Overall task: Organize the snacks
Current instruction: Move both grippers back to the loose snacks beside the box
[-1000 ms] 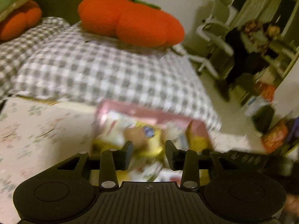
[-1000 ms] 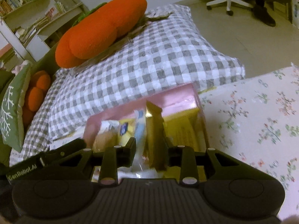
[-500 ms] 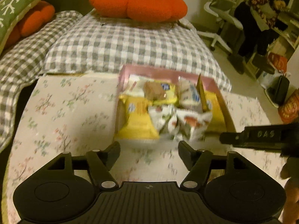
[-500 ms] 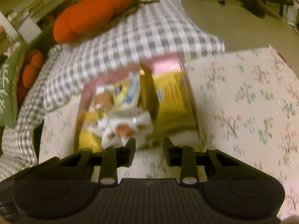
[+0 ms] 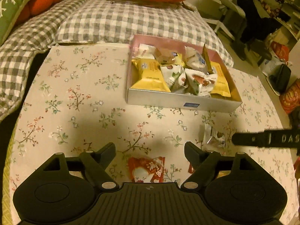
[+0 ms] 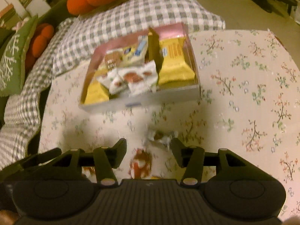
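The red snack packet [image 5: 146, 168] lay flat on the floral surface [image 5: 75, 97], just ahead of the left hand-held gripper [image 5: 150, 154] and framed between its fingers, its long side running roughly across the gap. That gripper stood wide, jaws opening, nothing between the pads. A silver packet [image 5: 212, 137] lay just beside it to the right, near the right hand-held gripper [image 6: 148, 151], whose jaws were opening at a middling gap, empty; blur there made the packet's edges hard to read. Farther off sat the snack box [image 5: 180, 103], already well filled. The left hand looked better placed for the red packet.
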A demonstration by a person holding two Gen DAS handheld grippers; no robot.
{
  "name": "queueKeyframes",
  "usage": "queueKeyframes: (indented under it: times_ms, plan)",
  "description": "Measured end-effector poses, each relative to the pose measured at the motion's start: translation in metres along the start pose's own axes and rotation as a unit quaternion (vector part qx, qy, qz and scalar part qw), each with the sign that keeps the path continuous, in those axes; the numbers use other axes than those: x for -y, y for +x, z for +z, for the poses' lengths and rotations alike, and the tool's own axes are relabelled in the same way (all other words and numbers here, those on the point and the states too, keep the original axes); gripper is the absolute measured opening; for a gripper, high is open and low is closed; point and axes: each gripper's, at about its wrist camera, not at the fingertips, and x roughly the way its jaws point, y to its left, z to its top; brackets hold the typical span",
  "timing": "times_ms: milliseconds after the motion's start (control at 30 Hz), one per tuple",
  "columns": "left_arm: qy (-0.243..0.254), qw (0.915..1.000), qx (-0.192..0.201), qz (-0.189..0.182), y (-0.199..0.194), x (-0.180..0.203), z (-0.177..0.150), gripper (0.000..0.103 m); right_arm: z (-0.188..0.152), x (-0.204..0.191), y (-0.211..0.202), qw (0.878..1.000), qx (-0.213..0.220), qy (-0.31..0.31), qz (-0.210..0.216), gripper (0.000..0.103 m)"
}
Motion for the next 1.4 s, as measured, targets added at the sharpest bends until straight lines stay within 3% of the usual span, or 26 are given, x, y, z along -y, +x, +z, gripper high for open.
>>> queueKeyframes:
  times_ms: [200, 300, 500, 667, 833, 967, 1067, 1233, 1400]
  plan:
    - [0.008, 0.9998, 0.012, -0.012, -0.008, 0.002, -0.001, 0.084, -0.013, 0.0, -0.003, 0.999, -0.028, -0.036, 0.004, 0.05]
    - [0.004, 0.9999, 0.005, -0.015, -0.004, 0.001, -0.002, 0.086, -0.022, -0.005, -0.003, 0.996, -0.033, -0.08, -0.014, 0.064]
    - [-0.008, 0.9995, -0.025, -0.016, 0.006, -0.003, -0.008, 0.086, -0.041, -0.008, 0.011, 0.986, -0.086, -0.138, -0.026, 0.07]
    - [-0.008, 0.9995, -0.03, -0.001, 0.009, -0.005, -0.011, 0.086, -0.051, -0.007, 0.027, 0.982, -0.113, -0.133, -0.069, 0.076]
    - [0.005, 0.9994, -0.036, 0.002, 0.012, -0.003, -0.013, 0.089, -0.055, -0.007, 0.039, 0.985, -0.137, -0.083, -0.069, 0.078]
    - [0.008, 0.999, -0.045, 0.005, 0.017, -0.002, -0.014, 0.089, -0.058, -0.019, 0.047, 0.981, -0.119, -0.098, -0.119, 0.079]
    - [0.014, 0.9986, -0.051, 0.008, 0.021, -0.001, -0.018, 0.089, -0.061, -0.026, 0.048, 0.98, -0.109, -0.102, -0.131, 0.075]
    - [0.028, 0.9977, -0.057, 0.023, 0.029, 0.001, -0.022, 0.09, -0.059, -0.028, 0.046, 0.982, -0.096, -0.101, -0.129, 0.056]
    - [0.04, 0.9973, -0.052, 0.034, 0.034, 0.004, -0.024, 0.09, -0.057, -0.029, 0.042, 0.982, -0.093, -0.105, -0.122, 0.051]
